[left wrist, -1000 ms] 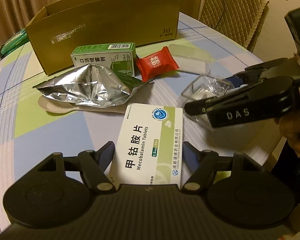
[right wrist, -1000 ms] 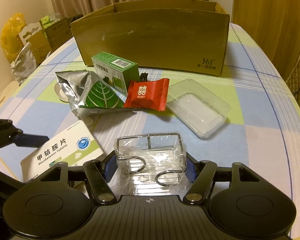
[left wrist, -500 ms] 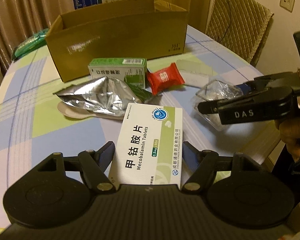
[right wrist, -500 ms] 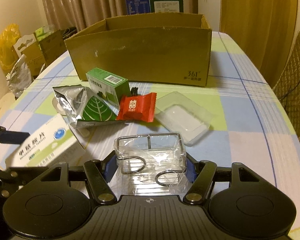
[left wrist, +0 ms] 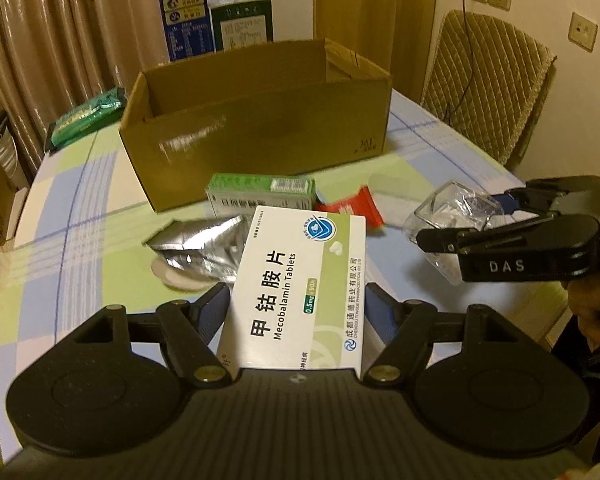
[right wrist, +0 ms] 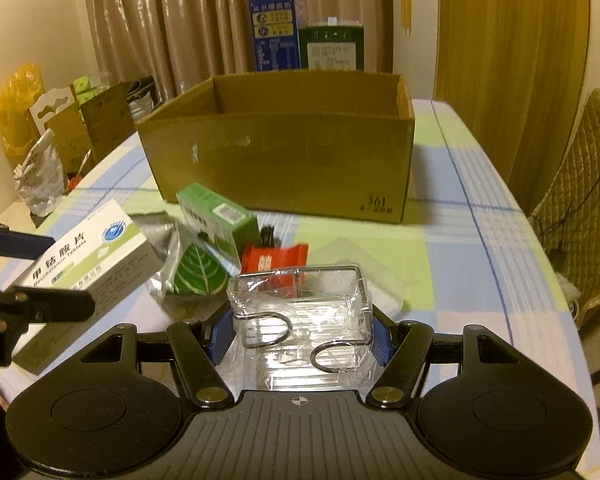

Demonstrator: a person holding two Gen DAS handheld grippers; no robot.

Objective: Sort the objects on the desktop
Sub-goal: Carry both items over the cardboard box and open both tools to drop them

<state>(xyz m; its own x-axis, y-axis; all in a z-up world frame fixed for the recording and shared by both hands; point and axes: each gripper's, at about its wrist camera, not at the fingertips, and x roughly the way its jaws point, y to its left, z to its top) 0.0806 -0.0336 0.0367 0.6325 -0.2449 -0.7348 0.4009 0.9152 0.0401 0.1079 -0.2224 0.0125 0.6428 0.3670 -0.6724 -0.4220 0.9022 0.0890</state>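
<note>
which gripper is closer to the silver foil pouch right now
Left. The left gripper, shut on the pill box, hangs just in front of the foil pouch. The right gripper, shut on the clear box, is further off, past the red packet.

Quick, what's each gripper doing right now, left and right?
Left gripper: shut on the white Mecobalamin tablet box, lifted off the table.
Right gripper: shut on the clear plastic case, also held up.
</note>
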